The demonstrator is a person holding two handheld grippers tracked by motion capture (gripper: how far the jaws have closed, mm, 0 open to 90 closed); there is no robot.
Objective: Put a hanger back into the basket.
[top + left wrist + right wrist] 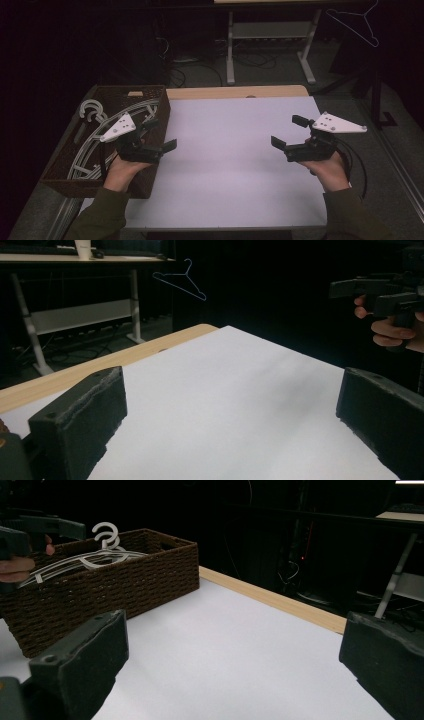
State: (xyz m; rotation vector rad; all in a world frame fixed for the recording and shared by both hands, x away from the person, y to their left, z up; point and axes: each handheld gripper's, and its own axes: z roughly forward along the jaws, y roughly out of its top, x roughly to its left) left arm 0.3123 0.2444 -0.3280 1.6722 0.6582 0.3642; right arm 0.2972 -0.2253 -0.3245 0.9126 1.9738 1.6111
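The left gripper is nearer: jaws apart, empty, just right of the basket. The hangers lie behind its fingers, long axis along the basket. The right gripper, also spread, stands well apart.

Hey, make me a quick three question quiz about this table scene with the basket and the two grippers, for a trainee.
1. True or false: the left gripper holds a hanger.
2. What lies in the brown woven basket? A) towels B) white hangers C) cups
3. How do the jaws of the right gripper stand?

Key
1. False: its jaws are open, nothing between them.
2. B
3. Open, over the white table, holding nothing.
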